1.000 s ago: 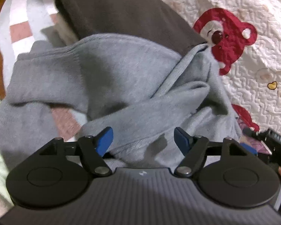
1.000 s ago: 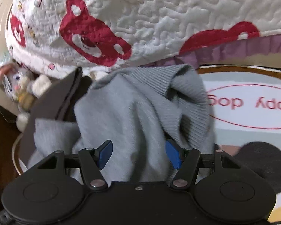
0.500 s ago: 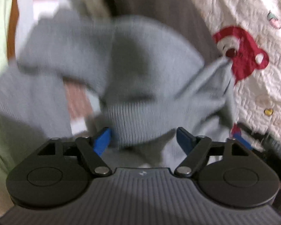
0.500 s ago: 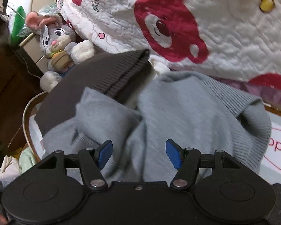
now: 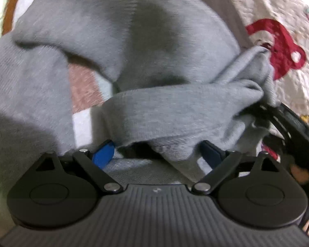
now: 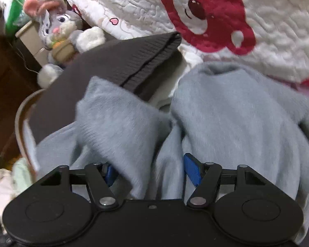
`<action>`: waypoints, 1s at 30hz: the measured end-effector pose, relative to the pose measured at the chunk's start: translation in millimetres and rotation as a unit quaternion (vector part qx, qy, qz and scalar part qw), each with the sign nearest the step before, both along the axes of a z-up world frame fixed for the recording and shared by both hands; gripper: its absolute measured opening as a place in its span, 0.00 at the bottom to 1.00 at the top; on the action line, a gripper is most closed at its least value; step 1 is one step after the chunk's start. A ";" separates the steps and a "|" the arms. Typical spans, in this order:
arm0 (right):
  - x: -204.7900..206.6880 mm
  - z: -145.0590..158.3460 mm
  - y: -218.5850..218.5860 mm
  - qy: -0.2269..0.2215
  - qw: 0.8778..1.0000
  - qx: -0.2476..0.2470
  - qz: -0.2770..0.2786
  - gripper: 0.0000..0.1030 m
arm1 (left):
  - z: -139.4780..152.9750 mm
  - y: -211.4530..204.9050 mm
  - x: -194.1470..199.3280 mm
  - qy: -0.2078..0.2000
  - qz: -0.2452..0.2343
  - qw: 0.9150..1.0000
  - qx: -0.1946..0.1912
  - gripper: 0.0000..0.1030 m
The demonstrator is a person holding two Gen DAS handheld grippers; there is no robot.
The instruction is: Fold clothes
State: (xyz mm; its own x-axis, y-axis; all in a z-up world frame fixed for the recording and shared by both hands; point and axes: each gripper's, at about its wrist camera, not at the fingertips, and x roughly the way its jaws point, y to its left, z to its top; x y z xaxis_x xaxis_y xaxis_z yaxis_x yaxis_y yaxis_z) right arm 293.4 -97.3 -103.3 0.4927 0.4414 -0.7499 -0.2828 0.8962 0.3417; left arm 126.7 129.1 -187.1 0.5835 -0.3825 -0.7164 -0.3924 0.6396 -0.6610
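A grey knit sweater [image 5: 146,41] lies crumpled across the mat and fills the left wrist view. My left gripper [image 5: 156,154] is open, with the sweater's hem draped between its blue pads [image 5: 104,154]. In the right wrist view the same grey sweater [image 6: 237,113] lies bunched, with a fold of it lying between the pads. My right gripper [image 6: 152,170] is open and its left pad is partly hidden by the cloth. The right gripper's black body [image 5: 294,127] shows at the right of the left wrist view.
A folded dark brown garment [image 6: 117,65] lies beyond the sweater. A white quilt with red bears [image 6: 206,16] lies behind. A plush rabbit [image 6: 57,33] sits at the far left. The striped mat [image 5: 82,90] shows under the sweater.
Both grippers have moved in closer over the grey sweater, and its folds now lie between both pairs of pads. The right wrist view has swung left towards the plush rabbit.
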 end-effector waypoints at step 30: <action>-415.2 30.2 -347.4 -0.087 0.900 -0.141 -0.403 0.06 | 125.7 -210.8 -142.6 -0.087 -0.385 0.916 0.073 0.47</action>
